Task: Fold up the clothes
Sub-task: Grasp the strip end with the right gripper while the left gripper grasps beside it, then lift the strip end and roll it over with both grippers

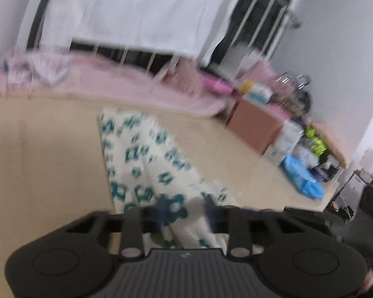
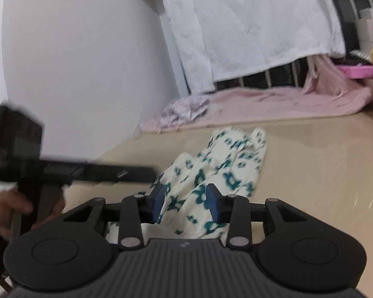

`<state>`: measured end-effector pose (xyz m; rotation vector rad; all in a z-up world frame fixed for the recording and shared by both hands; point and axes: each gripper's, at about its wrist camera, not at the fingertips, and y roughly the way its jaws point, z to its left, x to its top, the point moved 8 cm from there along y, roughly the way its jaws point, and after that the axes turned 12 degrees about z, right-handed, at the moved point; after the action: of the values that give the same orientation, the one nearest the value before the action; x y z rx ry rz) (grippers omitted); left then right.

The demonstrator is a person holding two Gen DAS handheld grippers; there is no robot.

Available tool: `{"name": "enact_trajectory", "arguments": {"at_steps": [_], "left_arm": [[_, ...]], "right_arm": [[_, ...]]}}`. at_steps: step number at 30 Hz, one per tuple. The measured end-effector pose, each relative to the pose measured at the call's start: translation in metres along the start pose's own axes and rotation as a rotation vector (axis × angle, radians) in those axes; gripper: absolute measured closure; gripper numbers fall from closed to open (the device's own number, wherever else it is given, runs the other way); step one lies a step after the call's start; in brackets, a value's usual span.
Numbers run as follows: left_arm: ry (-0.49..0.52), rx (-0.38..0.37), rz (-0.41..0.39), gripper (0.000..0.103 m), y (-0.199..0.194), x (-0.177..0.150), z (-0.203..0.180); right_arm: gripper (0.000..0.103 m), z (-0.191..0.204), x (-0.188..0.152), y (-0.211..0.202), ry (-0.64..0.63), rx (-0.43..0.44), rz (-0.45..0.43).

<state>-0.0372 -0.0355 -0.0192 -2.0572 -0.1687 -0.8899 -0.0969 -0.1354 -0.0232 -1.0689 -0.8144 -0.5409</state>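
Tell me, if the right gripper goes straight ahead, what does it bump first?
Probably the flowery cloth: it lies right between the open fingers of the right gripper and stretches ahead on the beige surface. Depth is hard to judge.

Lighting is soft, even and moderately bright in both views, with no hard shadows and no glare on the beige floor. The left wrist view is heavily motion-blurred throughout: the patterned garment ahead of the left tongs and the clutter beyond to their right are smeared. The right wrist view is sharper around the right tongs, though the left tongs to their left streak, and fisheye bending with dark vignetting marks all corners.
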Motion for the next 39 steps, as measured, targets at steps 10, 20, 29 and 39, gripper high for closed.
{"name": "enact_trajectory", "arguments": {"at_steps": [10, 20, 29, 39], "left_arm": [[-0.166, -0.135, -0.017, 0.075, -0.018, -0.011, 0.039], [0.054, -0.217, -0.022, 0.030, -0.059, -0.039, 0.025], [0.303, -0.216, -0.045, 0.017, -0.047, -0.074, -0.022], [0.828, 0.141, -0.279, 0.017, -0.052, -0.127, -0.055]], "right_arm": [[0.052, 0.004, -0.009, 0.005, -0.108, -0.018, -0.002], [0.026, 0.049, -0.033, 0.001, -0.809, 0.105, 0.105], [0.058, 0.008, -0.023, 0.023, -0.591, 0.247, 0.240], [0.066, -0.003, -0.021, 0.004, -0.368, 0.492, 0.356]]}}
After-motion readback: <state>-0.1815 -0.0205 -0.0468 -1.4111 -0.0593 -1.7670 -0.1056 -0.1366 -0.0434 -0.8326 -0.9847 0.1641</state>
